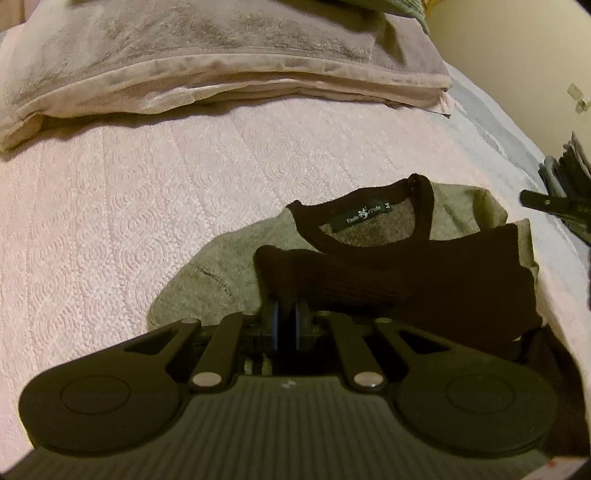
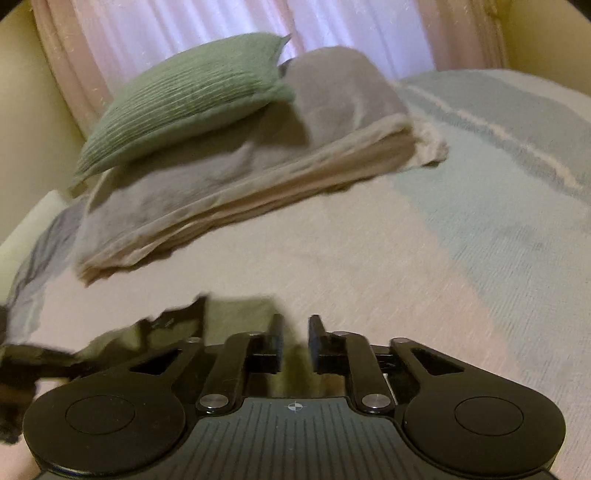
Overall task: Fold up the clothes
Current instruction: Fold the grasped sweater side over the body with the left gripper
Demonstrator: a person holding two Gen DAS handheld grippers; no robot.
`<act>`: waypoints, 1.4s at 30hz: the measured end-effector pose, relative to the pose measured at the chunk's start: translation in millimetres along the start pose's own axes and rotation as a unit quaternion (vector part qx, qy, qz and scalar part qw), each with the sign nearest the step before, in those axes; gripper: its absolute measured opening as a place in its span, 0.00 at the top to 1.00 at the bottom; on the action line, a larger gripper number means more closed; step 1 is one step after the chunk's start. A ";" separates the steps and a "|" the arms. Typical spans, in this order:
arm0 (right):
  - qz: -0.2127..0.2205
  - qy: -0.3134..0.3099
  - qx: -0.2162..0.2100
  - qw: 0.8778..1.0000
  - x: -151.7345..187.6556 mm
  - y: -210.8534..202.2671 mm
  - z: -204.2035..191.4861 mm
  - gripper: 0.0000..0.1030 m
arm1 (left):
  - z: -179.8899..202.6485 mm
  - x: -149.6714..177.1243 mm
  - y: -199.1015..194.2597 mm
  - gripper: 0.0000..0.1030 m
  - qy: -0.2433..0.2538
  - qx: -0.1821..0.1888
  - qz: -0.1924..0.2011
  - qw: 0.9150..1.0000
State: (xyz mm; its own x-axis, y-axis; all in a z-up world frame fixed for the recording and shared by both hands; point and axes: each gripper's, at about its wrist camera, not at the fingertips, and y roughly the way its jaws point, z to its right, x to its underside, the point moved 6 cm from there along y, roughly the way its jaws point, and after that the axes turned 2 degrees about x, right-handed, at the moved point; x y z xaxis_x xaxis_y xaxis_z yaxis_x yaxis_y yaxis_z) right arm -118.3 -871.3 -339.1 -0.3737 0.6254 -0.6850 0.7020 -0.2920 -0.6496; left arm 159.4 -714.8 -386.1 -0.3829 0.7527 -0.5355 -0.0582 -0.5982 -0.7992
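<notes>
One sweater [image 1: 229, 266], grey with black trim, one neck label [image 1: 364, 218]; one bed cover [image 1: 110, 221], pink quilted; one stack of folded blankets [image 2: 236, 192]; one green ribbed pillow [image 2: 184, 96] on top; two grippers: left [image 1: 286, 325], right [image 2: 295, 343]; one curtain [image 2: 332, 26]

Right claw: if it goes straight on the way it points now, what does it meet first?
Probably the pink bedspread, just beyond the right claw, whose jaws stand apart with nothing between them. The folded blanket stack lies farther and to the left. Depth is unclear.
</notes>
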 end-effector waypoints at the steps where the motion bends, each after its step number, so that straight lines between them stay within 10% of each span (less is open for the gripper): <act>1: -0.009 -0.006 -0.015 1.000 7.7 -4.0 -9.2 0.79 | 0.0 0.1 1.5 0.95 0.002 -0.001 -0.001 1.000; 5: -0.073 -0.040 -0.070 0.994 45.2 3.9 -43.7 0.75 | 3.1 -5.1 -2.5 0.95 0.014 -0.001 0.016 1.000; 9: -0.129 -0.083 -0.032 0.988 78.1 21.6 -37.6 0.75 | 0.3 -3.4 5.2 0.93 0.020 -0.006 0.003 1.000; 32: -0.103 -0.017 0.003 0.995 97.1 -45.6 -24.9 0.68 | 10.6 -7.8 15.6 0.91 0.100 -0.036 0.023 0.994; 42: -0.100 -0.013 -0.007 0.995 120.2 -61.0 -41.8 0.59 | 11.0 22.1 -56.9 0.88 0.071 -0.058 0.053 0.994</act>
State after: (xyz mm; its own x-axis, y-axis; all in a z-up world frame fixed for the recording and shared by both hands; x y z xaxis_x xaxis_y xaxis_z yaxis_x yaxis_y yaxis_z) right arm -180.7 -748.1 -368.1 -0.5213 0.6513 -0.5515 0.6214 -0.1532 -0.7684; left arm 144.0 -667.1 -349.4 -0.2460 0.7237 -0.6448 0.0861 -0.6463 -0.7582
